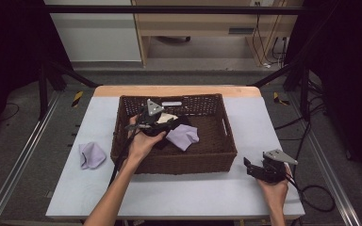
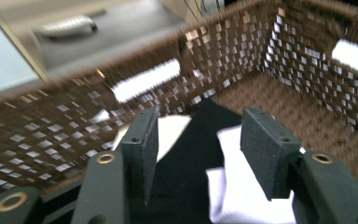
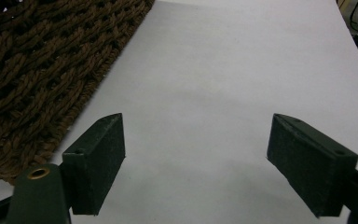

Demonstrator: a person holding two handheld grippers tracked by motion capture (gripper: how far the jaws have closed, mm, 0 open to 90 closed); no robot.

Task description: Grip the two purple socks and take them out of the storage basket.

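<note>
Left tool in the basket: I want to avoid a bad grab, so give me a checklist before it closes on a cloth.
1. Left tool open: ok.
2. Black cloth between its jaws: ok.
3. Only one cloth in the gap: not ok, the white cloth lies against the right jaw.
4. Jaws clear of the basket wall: ok.
5. Right tool out of the way: ok, open over bare table.
6. Lilac cloth outside the basket: ok.

A pale wooden cabinet stands on grey floor beyond the table.
</note>
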